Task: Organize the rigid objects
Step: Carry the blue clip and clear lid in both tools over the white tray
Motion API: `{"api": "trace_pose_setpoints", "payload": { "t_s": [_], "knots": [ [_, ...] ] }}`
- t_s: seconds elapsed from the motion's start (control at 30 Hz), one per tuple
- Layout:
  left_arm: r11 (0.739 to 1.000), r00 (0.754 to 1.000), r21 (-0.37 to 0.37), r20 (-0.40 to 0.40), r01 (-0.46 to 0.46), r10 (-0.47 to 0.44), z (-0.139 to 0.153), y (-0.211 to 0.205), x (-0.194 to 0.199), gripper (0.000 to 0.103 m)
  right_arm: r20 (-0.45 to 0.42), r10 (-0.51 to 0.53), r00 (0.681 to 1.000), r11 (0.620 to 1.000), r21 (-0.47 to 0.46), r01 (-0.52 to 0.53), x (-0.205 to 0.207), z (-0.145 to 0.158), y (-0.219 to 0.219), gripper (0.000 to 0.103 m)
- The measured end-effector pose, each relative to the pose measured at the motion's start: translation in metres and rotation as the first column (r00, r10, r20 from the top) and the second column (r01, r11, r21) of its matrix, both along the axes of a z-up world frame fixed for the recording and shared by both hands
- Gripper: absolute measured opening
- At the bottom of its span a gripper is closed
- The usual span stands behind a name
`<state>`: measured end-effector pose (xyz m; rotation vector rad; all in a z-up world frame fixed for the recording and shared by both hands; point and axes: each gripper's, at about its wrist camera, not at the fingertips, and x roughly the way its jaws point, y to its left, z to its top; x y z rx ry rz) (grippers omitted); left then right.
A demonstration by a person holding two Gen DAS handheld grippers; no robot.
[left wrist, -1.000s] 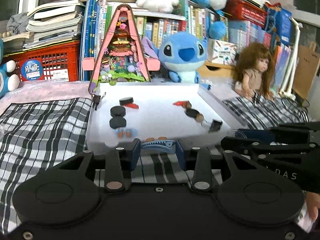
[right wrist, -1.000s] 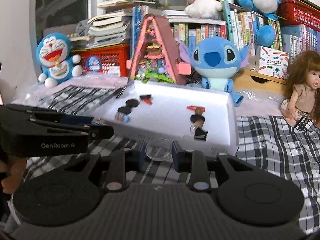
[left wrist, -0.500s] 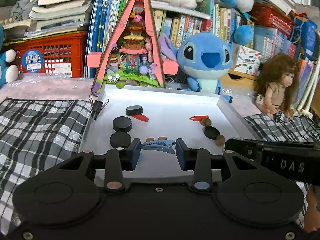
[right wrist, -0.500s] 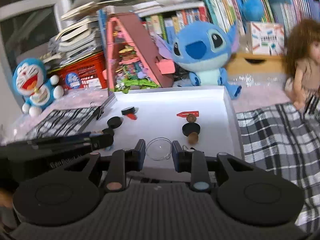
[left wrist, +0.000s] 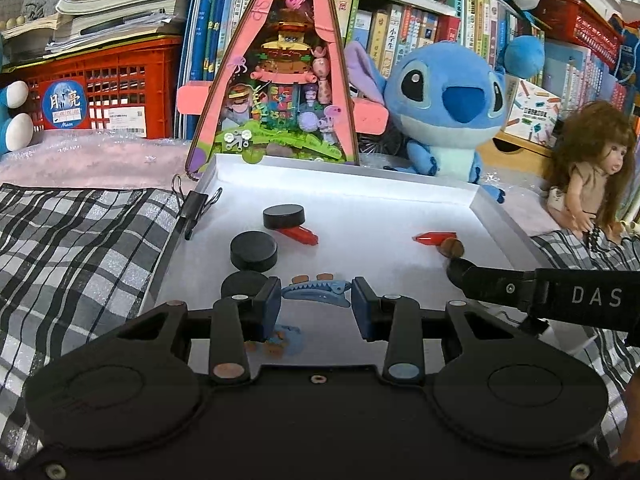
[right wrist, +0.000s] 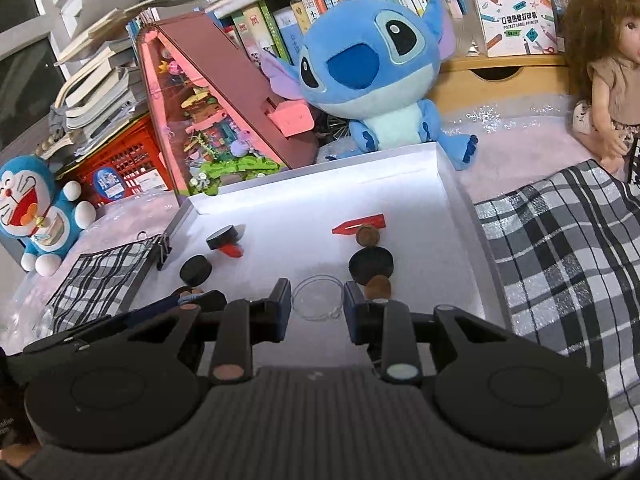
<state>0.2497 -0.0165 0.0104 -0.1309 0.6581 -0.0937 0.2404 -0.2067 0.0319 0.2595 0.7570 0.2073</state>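
My left gripper (left wrist: 315,294) is shut on a blue hair clip (left wrist: 314,293) and holds it just above the near part of the white tray (left wrist: 400,184). My right gripper (right wrist: 317,298) is shut on a clear round lid (right wrist: 318,297) over the same tray (right wrist: 312,172). In the tray lie three black discs (left wrist: 253,250), two red pieces (left wrist: 434,237) and brown round pieces (right wrist: 367,236). The right gripper's arm (left wrist: 560,294) crosses the left wrist view at the right.
A pink triangular toy house (left wrist: 280,72), a blue plush (left wrist: 448,104) and a doll (left wrist: 588,184) stand behind the tray. Black-and-white checked cloth (left wrist: 80,248) lies on both sides. A binder clip (left wrist: 196,208) sits at the tray's left edge. A red crate (left wrist: 104,88) and books line the back.
Both grippers have moved forward from before the tray's near edge to over its floor, each still holding its object. The right gripper has tilted down.
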Motion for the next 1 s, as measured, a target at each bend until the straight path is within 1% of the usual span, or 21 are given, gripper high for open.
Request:
{"api": "trace_pose_setpoints", "payload": {
  "t_s": [0.23,0.37,0.73,1.0],
  "knots": [
    [1.0,1.0,0.031,0.005,0.0,0.0,-0.001,-0.002,0.008,0.036,-0.008,-0.016,1.0,1.0,-0.026,0.015,0.013,-0.004,0.007,0.034],
    [0.999,1.0,0.035,0.007,-0.007,0.006,-0.002,-0.003,0.011,0.036,-0.01,-0.023,1.0,0.999,-0.039,0.022,0.017,-0.007,0.01,0.034],
    [0.998,1.0,0.064,0.025,-0.003,0.001,-0.005,-0.007,0.015,0.036,-0.012,-0.039,0.999,0.997,-0.064,0.038,0.024,-0.012,0.012,0.034],
    [0.997,0.999,0.078,0.039,-0.002,-0.001,-0.008,-0.01,0.015,0.036,-0.013,-0.042,0.999,0.997,-0.066,0.041,0.026,-0.015,0.014,0.034]
  ]
}}
